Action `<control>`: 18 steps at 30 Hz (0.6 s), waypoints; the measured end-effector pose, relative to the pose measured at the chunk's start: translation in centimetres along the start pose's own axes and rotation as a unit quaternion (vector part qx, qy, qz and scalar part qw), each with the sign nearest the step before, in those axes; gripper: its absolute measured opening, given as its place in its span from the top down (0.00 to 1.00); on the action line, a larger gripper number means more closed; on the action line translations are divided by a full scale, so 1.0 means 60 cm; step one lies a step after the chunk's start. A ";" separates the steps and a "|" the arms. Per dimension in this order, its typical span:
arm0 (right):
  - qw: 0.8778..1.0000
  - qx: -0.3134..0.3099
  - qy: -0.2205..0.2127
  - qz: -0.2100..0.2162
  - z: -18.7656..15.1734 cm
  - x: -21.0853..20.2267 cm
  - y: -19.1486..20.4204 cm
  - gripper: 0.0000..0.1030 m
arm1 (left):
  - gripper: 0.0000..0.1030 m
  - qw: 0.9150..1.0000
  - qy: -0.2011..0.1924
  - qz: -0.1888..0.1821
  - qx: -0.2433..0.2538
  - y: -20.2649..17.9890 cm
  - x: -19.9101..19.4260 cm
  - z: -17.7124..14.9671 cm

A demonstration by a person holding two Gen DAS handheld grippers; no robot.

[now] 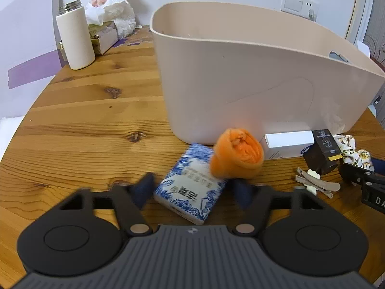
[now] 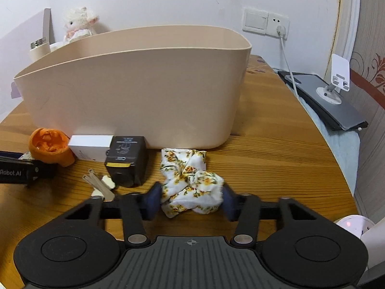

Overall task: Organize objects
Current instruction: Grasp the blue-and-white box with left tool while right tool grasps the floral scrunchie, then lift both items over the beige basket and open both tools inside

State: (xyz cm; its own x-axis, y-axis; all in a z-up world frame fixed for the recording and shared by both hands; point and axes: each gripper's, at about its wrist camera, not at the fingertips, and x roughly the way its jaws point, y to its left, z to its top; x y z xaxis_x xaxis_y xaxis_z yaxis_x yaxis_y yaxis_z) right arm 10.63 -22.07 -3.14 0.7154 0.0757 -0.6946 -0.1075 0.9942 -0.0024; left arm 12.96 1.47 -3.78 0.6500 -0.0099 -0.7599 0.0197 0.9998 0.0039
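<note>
— Floral scrunchie (image 2: 190, 180) on the desk (image 2: 276, 149), just in front of the beige tub (image 2: 144, 84), bracketed by the right hand-held gripper (image 2: 191, 201). Pads either side, touching or nearly so; not yet squeezed, cannot tell for certain.

— Handling?

— Soft, light, crushable; no breakage risk. Probably best pinched across the bunched middle, not a loose fold. Long axis running from the gripper away toward the tub, slightly leftward.

— And the left?

— Blue-and-white tissue pack (image 1: 190, 183) lying flat between the spread fingers of the left hand-held gripper (image 1: 192, 190), jaws wide, nothing clamped. Squashy, slick wrapper likely; best taken across the short width. Long axis diagonal, far end toward the tub and tucked under the orange knitted piece (image 1: 237, 153).

— Around them?

— White box (image 1: 288, 143) and black box (image 1: 322, 150) touching the tub's foot, hair clips (image 1: 315, 183) just in front. Further back: white bottle (image 1: 75, 37), plush lamb (image 1: 110, 4).
</note>
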 end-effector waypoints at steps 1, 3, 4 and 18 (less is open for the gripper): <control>1.000 -0.001 0.000 0.001 -0.001 -0.002 0.001 0.72 | 0.44 1.000 0.000 -0.002 0.000 0.002 -0.002 -0.001; 1.000 -0.002 -0.001 0.000 -0.004 -0.006 0.005 0.81 | 0.51 1.000 -0.001 -0.005 0.004 0.005 -0.007 -0.004; 1.000 -0.002 -0.001 -0.001 -0.007 -0.009 0.006 0.83 | 0.52 1.000 -0.001 -0.007 0.006 0.008 -0.007 -0.004; 1.000 0.004 -0.027 -0.009 -0.027 -0.078 0.008 0.87 | 0.53 1.000 -0.004 -0.017 0.014 0.040 -0.053 -0.030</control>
State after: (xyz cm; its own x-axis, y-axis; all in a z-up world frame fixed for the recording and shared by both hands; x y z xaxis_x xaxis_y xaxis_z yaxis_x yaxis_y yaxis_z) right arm 6.08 -22.09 -1.07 0.7540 0.0608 -0.6541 -0.0877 0.9961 -0.0086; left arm 9.54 3.92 -2.52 0.6541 -0.0446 -0.7551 0.0636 0.9980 -0.0039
